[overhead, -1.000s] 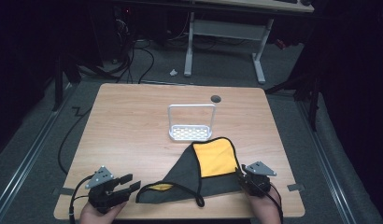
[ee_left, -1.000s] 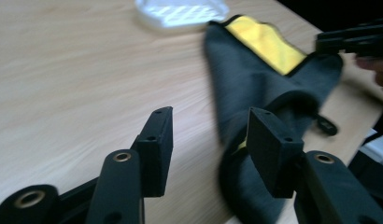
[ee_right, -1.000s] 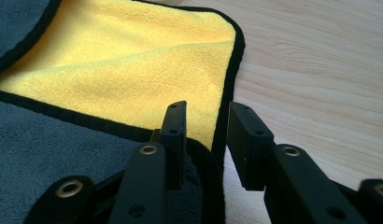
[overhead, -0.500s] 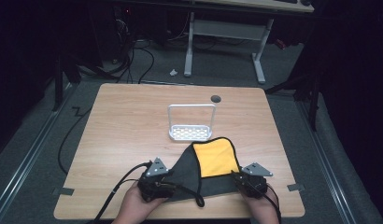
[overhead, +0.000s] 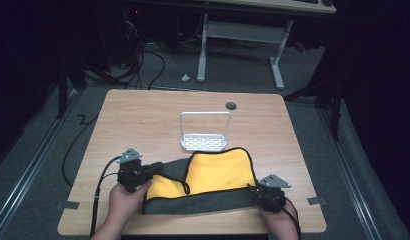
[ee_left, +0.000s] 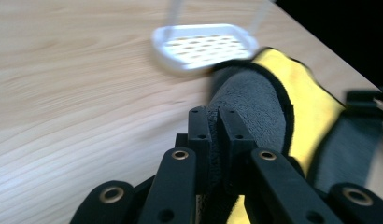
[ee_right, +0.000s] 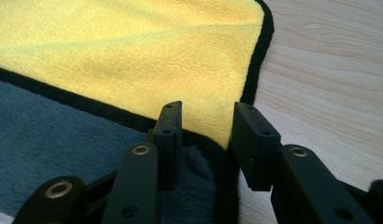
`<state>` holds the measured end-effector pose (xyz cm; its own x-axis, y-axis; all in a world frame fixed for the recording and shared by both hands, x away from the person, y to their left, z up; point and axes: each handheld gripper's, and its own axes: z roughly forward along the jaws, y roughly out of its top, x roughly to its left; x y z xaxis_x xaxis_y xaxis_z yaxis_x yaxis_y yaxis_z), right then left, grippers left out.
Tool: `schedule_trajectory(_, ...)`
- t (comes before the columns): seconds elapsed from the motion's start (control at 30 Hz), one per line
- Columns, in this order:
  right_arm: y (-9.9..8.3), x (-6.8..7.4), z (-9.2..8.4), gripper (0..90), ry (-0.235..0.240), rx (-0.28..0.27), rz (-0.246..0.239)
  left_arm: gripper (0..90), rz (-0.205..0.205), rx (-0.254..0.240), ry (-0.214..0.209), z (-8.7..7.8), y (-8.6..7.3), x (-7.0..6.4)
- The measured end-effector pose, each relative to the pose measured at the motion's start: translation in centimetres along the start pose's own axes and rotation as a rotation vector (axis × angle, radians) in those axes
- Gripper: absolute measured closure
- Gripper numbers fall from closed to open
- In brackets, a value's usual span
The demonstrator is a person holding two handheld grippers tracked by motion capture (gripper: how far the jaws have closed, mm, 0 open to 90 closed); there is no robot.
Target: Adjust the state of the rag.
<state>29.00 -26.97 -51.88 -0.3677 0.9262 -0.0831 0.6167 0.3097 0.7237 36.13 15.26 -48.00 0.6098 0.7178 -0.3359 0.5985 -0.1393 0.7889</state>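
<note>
Each black claw point(overhead: 160, 169) has 2 flat drilled jaws, brass-ringed rivets, a grey 3-cornered plate and black cable.

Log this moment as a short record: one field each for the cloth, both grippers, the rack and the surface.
cloth: yellow and grey cloth, partly folded, near the front edge
left gripper: left gripper has just been closing; jaws pinch a grey fold
right gripper: right gripper jaws apart, astride the cloth's corner, pads not pressing
rack: white rack, just behind the cloth
surface: wooden table
</note>
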Motion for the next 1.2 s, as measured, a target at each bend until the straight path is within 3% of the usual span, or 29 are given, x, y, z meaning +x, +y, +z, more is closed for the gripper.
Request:
schedule_trajectory(0.07,0.0,-0.1,0.0,64.4,0.003,0.001,0.001,83.2,-0.076,0.020,0.037,0.1,-0.6,2.8)
schedule_trajectory(0.1,0.0,0.0,0.0,64.4,0.003,0.002,0.003,82.0,-0.076,0.020,0.037,0.1,-0.6,2.8)
schedule_trajectory(0.2,-0.1,0.0,0.1,64.3,0.004,0.003,-0.001,74.2,-0.163,0.074,0.068,0.8,-1.8,5.1)
schedule_trajectory(0.3,-0.1,0.0,0.1,64.3,0.005,0.005,0.001,67.0,-0.142,0.051,0.112,0.3,-2.3,5.4)
schedule_trajectory(0.37,-0.1,0.0,0.1,64.3,0.004,0.004,0.000,62.0,-0.126,0.009,0.085,-0.1,-2.1,4.6)
schedule_trajectory(0.43,0.0,0.1,0.1,64.3,0.004,0.006,0.002,56.6,-0.046,0.019,0.050,0.3,-1.6,2.6)
schedule_trajectory(0.5,0.0,0.1,0.3,64.2,0.007,0.009,-0.002,53.9,0.069,0.052,0.025,1.5,-1.3,0.0)
schedule_trajectory(0.57,0.1,0.3,0.3,64.1,0.009,0.010,-0.003,49.1,0.154,0.103,0.037,3.1,-1.2,-1.8)
schedule_trajectory(0.6,0.0,0.3,0.2,64.0,0.011,0.009,-0.010,43.8,0.185,0.141,0.050,4.0,-1.3,-2.4)
schedule_trajectory(0.67,0.0,0.3,0.2,63.9,0.012,0.008,-0.008,43.1,0.208,0.239,0.083,5.8,-1.5,-2.8)
schedule_trajectory(0.73,-0.1,0.2,0.1,63.9,0.013,0.007,-0.003,46.4,0.240,0.276,0.113,6.7,-1.8,-3.0)
schedule_trajectory(0.77,-0.1,0.2,0.1,63.9,0.013,0.007,-0.003,46.4,0.263,0.270,0.141,6.8,-1.8,-3.2)
schedule_trajectory(0.8,-0.1,0.0,0.1,63.9,0.016,0.008,0.005,64.2,0.249,0.266,0.146,6.7,-1.7,-3.2)
schedule_trajectory(0.83,-0.1,0.0,0.1,63.9,0.016,0.008,0.005,64.2,0.227,0.263,0.139,6.6,-1.5,-3.1)
schedule_trajectory(0.93,-0.1,0.0,0.2,63.9,0.018,0.008,0.002,82.6,0.189,0.231,0.118,6.0,-1.0,-2.4)
schedule_trajectory(1.03,-0.1,0.0,0.1,63.9,0.019,0.006,-0.001,85.2,0.161,0.171,0.122,4.8,0.2,-1.3)
schedule_trajectory(1.1,-0.1,0.0,0.1,63.9,0.020,0.006,-0.002,85.7,0.123,0.106,0.147,3.8,1.1,0.3)
schedule_trajectory(1.13,-0.1,0.0,0.1,63.9,0.020,0.006,-0.002,85.7,0.106,0.098,0.158,3.5,1.4,1.1)
schedule_trajectory(1.17,-0.1,0.0,0.1,63.9,0.020,0.006,-0.002,85.5,0.071,0.079,0.179,3.1,1.9,2.5)
schedule_trajectory(1.2,-0.1,0.0,0.1,63.9,0.021,0.005,-0.002,82.4,0.001,0.051,0.231,2.4,2.2,4.7)
